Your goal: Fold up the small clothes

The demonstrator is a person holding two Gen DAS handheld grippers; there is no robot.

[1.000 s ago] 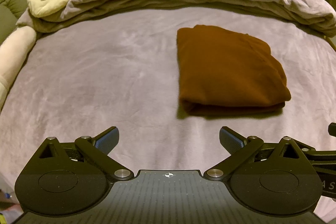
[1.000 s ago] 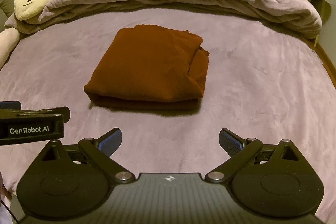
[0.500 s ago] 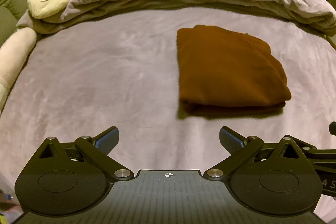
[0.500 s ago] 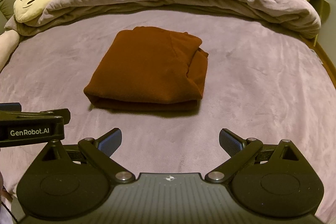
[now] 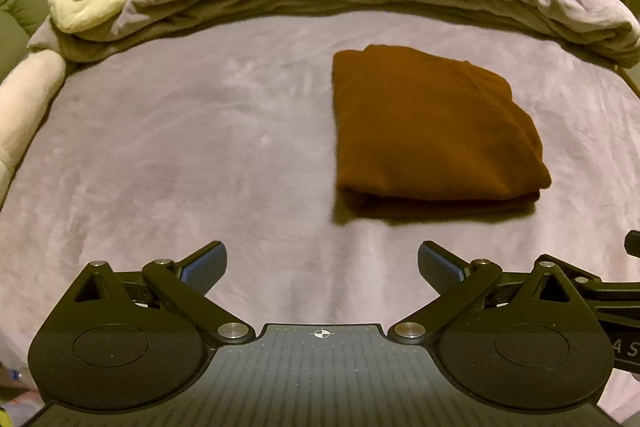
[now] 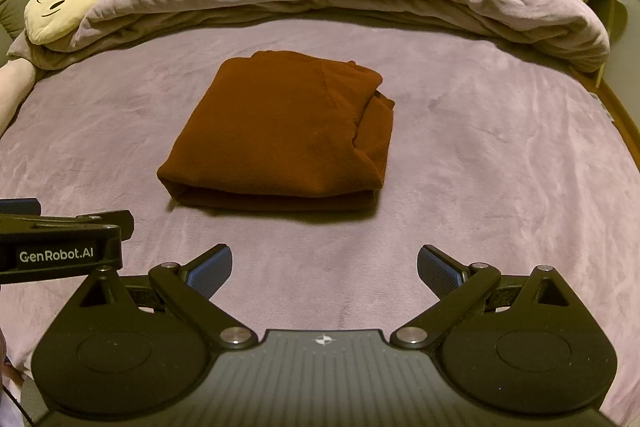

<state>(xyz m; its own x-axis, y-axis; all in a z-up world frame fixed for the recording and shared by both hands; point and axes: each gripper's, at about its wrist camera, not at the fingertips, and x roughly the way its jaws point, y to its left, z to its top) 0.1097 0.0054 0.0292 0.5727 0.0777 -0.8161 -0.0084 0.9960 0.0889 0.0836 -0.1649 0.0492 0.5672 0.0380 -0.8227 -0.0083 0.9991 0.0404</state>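
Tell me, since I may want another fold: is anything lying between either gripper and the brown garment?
Nothing visible. Only bare purple bedsheet lies between the open right gripper and the folded brown garment, and likewise ahead of the open left gripper. Neither touches the garment.

Dim warm light, fisheye-bent edges, sharp

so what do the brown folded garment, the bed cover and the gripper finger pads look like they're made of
Brown folded garment: soft matte knit, probably cotton jersey or fleece; thick rounded fold edges, no sheen.
Bed cover: plush, velvety fleece by the look; brushed streaks shift light and dark.
Finger pads of the right gripper: blue, finely ribbed, likely rubber.
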